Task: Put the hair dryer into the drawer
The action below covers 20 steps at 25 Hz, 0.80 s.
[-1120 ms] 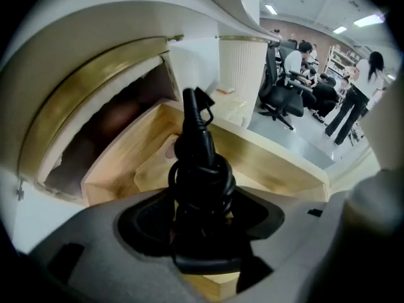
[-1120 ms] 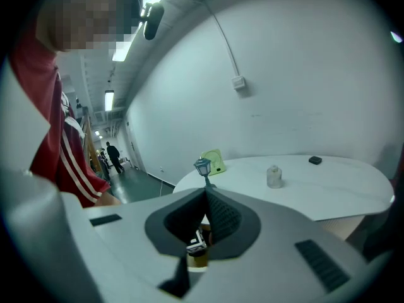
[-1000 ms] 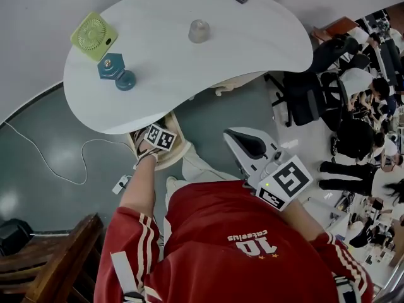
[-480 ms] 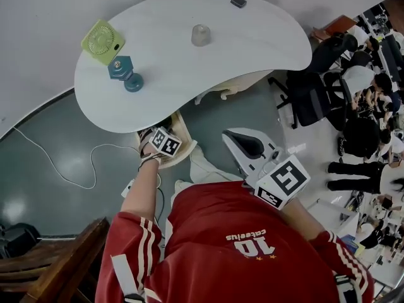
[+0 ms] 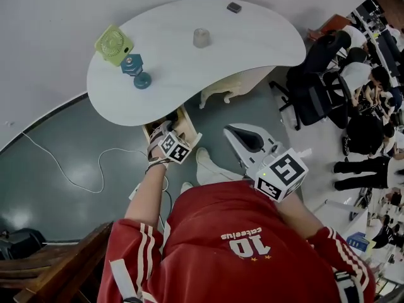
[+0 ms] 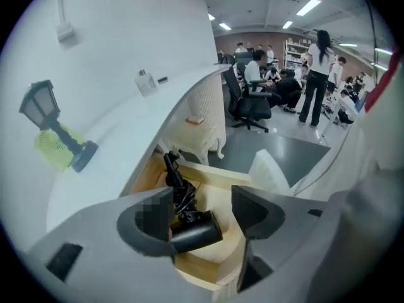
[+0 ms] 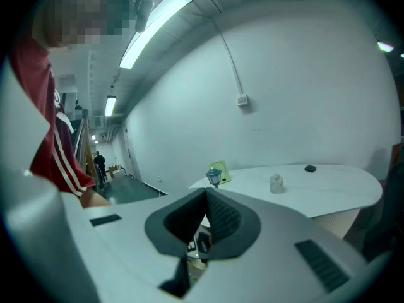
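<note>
White wall, grey-green floor (image 5: 76, 150), curved white tabletop (image 5: 208, 62). Red jersey (image 5: 240, 232) reads "10". L arm stretched fwd, L tongs (image 6: 203, 210) released over open wooden drawer (image 6: 208, 172); R tongs (image 7: 205, 223) clenched, empty, near torso. Black hair dryer (image 6: 196, 231) lies in drawer w/ cord.

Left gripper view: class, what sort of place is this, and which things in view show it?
Probably a large open-plan office or lab workspace: a group of seated people at the back, a black office chair and ceiling strip lights overhead.
</note>
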Motion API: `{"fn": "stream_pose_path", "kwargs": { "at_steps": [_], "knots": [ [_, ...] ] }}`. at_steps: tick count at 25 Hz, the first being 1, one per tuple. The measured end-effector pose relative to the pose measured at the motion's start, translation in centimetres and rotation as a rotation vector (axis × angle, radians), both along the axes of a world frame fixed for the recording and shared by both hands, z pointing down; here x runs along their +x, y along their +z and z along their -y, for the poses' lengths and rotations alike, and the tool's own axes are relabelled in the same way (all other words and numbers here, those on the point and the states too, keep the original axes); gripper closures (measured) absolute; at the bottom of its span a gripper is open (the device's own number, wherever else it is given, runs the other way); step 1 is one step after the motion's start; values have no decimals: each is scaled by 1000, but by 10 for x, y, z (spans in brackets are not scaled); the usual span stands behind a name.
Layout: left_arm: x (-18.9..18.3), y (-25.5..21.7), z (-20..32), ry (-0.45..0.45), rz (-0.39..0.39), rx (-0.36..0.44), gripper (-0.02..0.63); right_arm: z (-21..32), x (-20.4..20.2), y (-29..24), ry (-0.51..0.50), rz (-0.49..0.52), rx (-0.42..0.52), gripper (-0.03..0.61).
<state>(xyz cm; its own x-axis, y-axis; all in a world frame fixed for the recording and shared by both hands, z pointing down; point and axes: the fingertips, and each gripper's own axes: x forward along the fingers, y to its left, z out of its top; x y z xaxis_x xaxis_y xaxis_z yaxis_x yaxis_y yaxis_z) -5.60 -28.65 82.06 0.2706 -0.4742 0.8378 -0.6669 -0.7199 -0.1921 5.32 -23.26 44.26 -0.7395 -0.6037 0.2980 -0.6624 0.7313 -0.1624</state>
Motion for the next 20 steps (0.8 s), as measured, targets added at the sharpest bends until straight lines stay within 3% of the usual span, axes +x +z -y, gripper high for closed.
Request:
{"fn": "stream_pose_path", "kwargs": {
  "at_steps": [6,11,14,20],
  "knots": [
    [11,-67,-43,97,-67,92,318,-13,3,-23,38,28,36,574],
    [2,-128,-66,70,-168,176,318,-16,2,-33,60,38,58,574],
    [2,-175,-78,31,-266,227,318,-20,4,-39,76,78,42,574],
    [12,-286,-102,-56,-561,336,325,-33,5,-57,103,150,43,574]
  ]
}}
